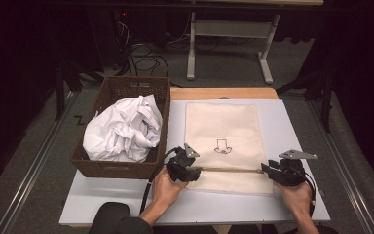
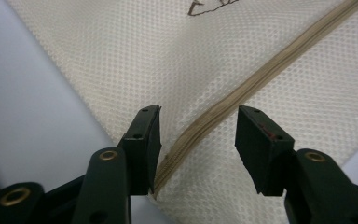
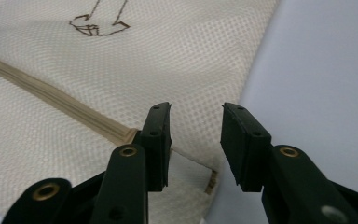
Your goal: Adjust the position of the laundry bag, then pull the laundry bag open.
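A cream mesh bag (image 1: 222,146) lies flat near the bench's (image 1: 292,122) front edge, the left gripper (image 1: 191,171) and right gripper (image 1: 267,171) at its zipper's (image 1: 229,169) ends, jaws apart and empty. Smoothing appears finished; next likely calls for folding.

Two black grippers, left (image 1: 191,171) and right (image 1: 269,171): brass rivets behind ribbed fingers (image 2: 147,140), grey triangular top plates, black trailing cable; dark sleeve.

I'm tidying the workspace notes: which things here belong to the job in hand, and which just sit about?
In the job:
mesh laundry bag
its zipper
left gripper, open
right gripper, open

Lying about:
wicker basket
crumpled white cloth in it
white table
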The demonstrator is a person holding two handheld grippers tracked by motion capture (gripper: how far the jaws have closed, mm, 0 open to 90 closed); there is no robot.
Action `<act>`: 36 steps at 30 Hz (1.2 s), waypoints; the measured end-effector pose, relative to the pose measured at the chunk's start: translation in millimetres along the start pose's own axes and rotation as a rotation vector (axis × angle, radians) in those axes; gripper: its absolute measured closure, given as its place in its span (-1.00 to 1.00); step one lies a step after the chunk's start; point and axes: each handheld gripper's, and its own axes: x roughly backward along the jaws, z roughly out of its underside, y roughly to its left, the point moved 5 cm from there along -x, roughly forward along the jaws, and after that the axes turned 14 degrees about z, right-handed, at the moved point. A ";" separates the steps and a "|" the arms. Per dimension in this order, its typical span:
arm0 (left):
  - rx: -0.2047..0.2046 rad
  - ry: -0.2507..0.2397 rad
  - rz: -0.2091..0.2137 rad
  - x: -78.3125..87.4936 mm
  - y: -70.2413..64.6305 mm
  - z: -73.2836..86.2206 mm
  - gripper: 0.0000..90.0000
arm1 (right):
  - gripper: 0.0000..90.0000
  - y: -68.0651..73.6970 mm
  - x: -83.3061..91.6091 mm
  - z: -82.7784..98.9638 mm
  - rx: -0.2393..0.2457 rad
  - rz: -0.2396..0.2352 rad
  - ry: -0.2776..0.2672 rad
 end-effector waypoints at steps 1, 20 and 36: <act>0.000 0.000 0.000 0.0 0.0 0.0 0.09 | 0.39 0.0 0.0 0.0 0.000 0.000 0.000; -0.070 0.039 0.063 -18.3 -12.4 3.2 0.02 | 0.52 15.4 15.0 0.6 0.008 -0.044 -0.053; -0.120 0.042 0.145 -28.1 -44.7 -7.5 0.01 | 0.84 1.0 12.2 5.5 -0.026 -0.070 0.004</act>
